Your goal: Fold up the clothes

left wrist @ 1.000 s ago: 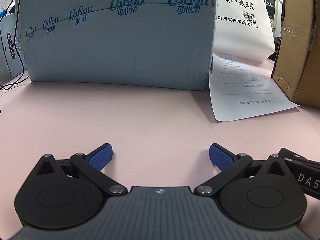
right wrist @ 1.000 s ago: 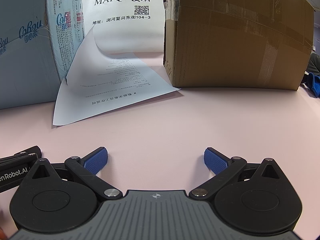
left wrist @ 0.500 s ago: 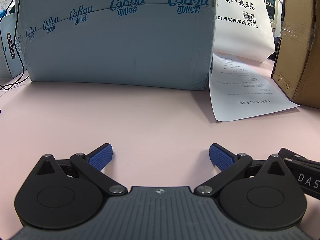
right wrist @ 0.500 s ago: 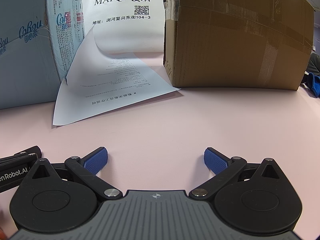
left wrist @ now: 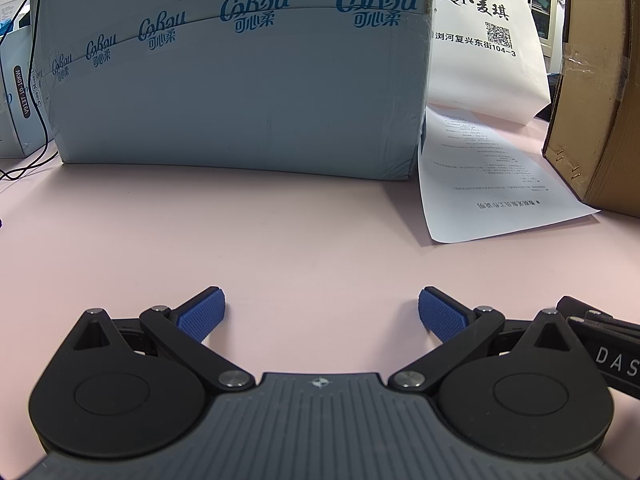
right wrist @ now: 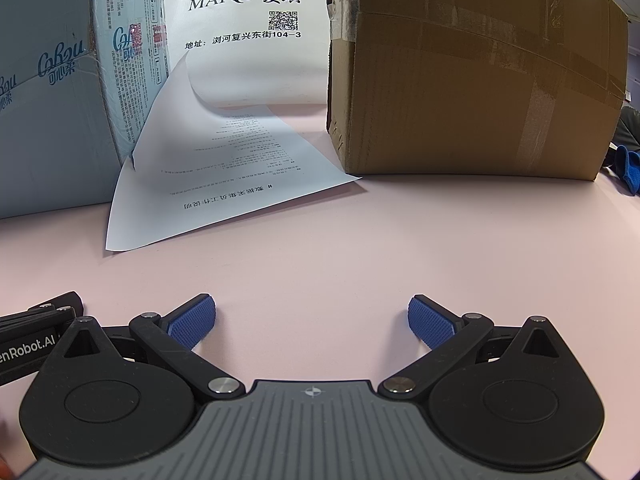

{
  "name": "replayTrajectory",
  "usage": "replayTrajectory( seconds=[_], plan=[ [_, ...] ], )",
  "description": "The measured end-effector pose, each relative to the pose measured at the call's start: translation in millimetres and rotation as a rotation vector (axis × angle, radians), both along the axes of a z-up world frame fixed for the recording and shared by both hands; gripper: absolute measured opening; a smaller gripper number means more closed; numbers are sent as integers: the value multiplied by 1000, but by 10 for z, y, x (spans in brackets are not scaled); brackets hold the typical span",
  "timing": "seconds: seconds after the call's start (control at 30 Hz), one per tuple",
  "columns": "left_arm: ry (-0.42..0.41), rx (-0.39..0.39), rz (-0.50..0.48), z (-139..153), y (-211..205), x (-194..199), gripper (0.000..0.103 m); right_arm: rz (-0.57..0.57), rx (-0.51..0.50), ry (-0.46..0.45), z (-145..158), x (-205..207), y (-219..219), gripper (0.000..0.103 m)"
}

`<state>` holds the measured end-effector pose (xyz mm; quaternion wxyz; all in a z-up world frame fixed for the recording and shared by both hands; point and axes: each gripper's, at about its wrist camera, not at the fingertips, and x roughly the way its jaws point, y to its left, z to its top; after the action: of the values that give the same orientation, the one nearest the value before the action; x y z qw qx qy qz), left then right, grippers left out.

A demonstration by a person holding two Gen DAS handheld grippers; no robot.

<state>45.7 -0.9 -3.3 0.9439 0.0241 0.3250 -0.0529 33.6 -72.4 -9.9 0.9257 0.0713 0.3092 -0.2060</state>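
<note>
Both grippers were seen resting low over a pink table (left wrist: 280, 232), side by side, each with its jaws spread wide and nothing held between the blue pads. The left gripper (left wrist: 321, 311) was pointed at a large pale blue carton (left wrist: 240, 92) printed with a repeated teal logo, which stood on the table well ahead of the fingertips. The right gripper (right wrist: 311, 319) was aimed at the gap between that carton (right wrist: 52, 128) and a brown cardboard box (right wrist: 472, 92) sealed with clear tape. In this gap a printed sheet of paper (right wrist: 224, 184) was laid on the table, its far end curled up against the blue carton, and behind it a white bag (right wrist: 248, 40) bearing a QR code and black lettering was stood upright. The same sheet (left wrist: 492, 192) and bag (left wrist: 488, 60) were shown at the right of the left wrist view, with the edge of the brown box (left wrist: 600, 120) beyond them. A black cable (left wrist: 40, 80) was hung down at the far left of that view. A piece of blue cloth (right wrist: 628, 168) was glimpsed at the far right edge of the right wrist view, beside the brown box; no clothing could be made out between or near the grippers.
</note>
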Motion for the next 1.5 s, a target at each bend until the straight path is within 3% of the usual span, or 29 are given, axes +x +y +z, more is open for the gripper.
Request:
replayTrajectory(
  seconds=[1.5],
  plan=[
    [1, 9, 0, 6, -3, 19, 103, 0, -1, 0, -28, 73, 35, 103]
  ],
)
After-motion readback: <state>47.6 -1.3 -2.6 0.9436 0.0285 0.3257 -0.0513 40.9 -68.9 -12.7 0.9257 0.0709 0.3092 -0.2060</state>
